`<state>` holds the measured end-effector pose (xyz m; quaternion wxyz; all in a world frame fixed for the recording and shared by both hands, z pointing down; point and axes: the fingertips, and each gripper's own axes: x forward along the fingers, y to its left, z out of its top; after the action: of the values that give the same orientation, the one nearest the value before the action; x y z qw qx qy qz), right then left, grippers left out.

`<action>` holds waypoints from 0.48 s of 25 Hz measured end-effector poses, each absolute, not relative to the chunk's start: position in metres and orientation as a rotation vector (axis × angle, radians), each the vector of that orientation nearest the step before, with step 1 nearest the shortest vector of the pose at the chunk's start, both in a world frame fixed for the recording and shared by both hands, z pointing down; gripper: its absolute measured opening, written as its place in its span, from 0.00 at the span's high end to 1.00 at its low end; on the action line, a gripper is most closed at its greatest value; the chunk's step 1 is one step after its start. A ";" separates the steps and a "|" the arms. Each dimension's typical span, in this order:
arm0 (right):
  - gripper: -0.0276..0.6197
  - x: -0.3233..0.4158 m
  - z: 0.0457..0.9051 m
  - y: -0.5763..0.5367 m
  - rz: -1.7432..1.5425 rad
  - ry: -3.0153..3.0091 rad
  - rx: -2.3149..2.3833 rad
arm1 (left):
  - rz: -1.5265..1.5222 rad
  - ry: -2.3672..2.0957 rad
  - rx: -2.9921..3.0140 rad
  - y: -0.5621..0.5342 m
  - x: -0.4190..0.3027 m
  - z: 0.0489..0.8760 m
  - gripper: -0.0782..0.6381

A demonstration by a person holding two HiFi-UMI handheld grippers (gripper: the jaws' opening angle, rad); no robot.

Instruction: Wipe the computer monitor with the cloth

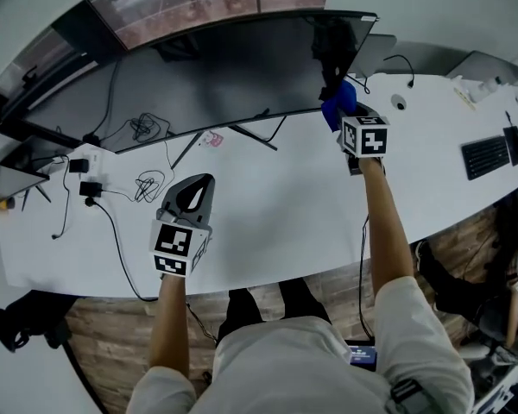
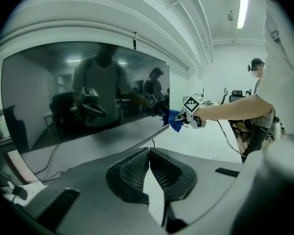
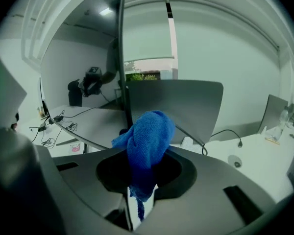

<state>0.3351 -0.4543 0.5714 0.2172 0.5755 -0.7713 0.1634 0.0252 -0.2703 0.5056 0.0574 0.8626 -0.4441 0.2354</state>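
Observation:
A wide curved monitor (image 1: 216, 72) with a dark screen stands at the back of the white desk (image 1: 276, 214). My right gripper (image 1: 344, 115) is shut on a blue cloth (image 1: 338, 102), which is at the screen's lower right corner. In the right gripper view the cloth (image 3: 147, 146) is bunched between the jaws, and the monitor's edge (image 3: 122, 58) rises just behind it. My left gripper (image 1: 197, 188) hovers over the desk in front of the monitor, shut and holding nothing. In the left gripper view the pads (image 2: 137, 170) meet, with the screen (image 2: 83, 92) and the cloth (image 2: 175, 120) beyond them.
Cables and power adaptors (image 1: 91, 184) lie at the desk's left. The monitor's stand legs (image 1: 242, 132) and a small pink card (image 1: 211, 140) are under the screen. A keyboard (image 1: 485, 155) sits far right, and a grey panel (image 3: 186, 106) stands behind the monitor.

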 end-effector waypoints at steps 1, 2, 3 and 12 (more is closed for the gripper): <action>0.82 0.335 0.583 -0.455 0.474 -2.128 1.586 | 0.723 -1.344 2.609 -0.270 0.023 0.511 0.87; 0.82 0.335 0.592 -0.455 0.489 -2.115 1.583 | 0.730 -1.345 2.603 -0.271 0.020 0.515 0.87; 0.82 0.334 0.599 -0.454 0.503 -2.103 1.588 | 0.732 -1.347 2.597 -0.271 0.018 0.519 0.87; 0.82 0.307 0.620 -0.436 0.804 -2.075 1.883 | 0.679 -1.367 2.543 -0.272 0.001 0.539 0.87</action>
<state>0.3074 -0.4364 0.6201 0.1129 0.6418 -0.7072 0.2742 0.0010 -0.2719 0.5389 0.0877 0.8541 -0.4592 0.2281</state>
